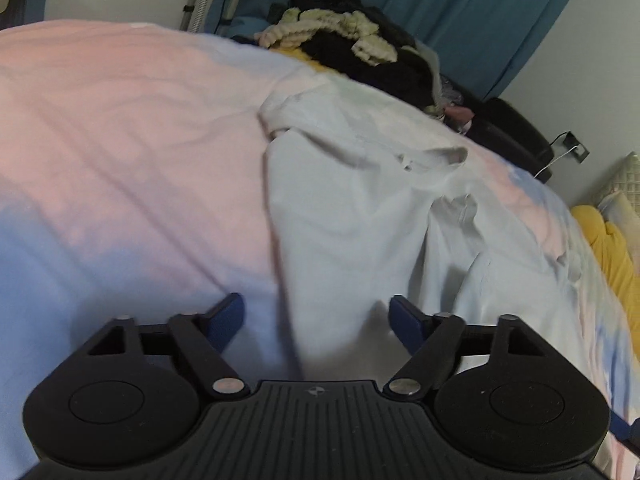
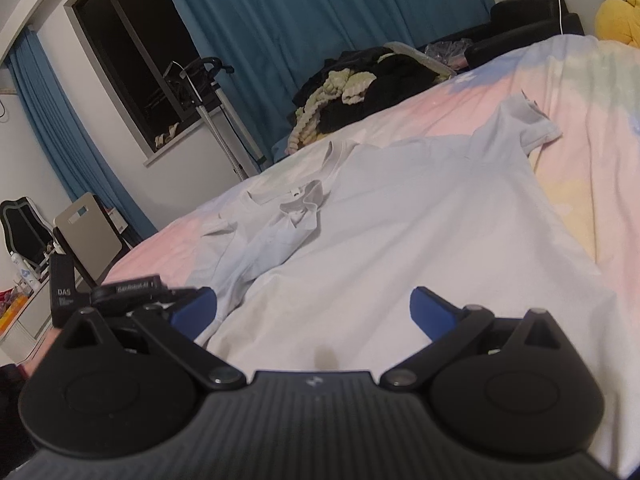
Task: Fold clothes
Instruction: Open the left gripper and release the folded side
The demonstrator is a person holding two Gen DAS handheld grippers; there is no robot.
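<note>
Crumpled white cotton t-shirt [image 2: 400, 216] lies on pastel pink-blue bed [image 1: 120, 120]; left tongs [image 1: 316, 316] and right tongs [image 2: 314, 306] gape wide, empty; pre-grasp step; next, pinch hem.

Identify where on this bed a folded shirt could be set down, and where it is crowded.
Free: the pink bedspread left of the white shirt, and the strip past its sleeve toward the yellow plush. Crowded: the far edge, under the dark clothes pile.

a bed with a pink, blue and yellow pastel sheet [image 2: 592, 184] carries a rumpled white short-sleeved t-shirt [image 2: 400, 216] mid-bed, and a black-and-cream clothes heap [image 2: 360, 80] at its far edge.
</note>
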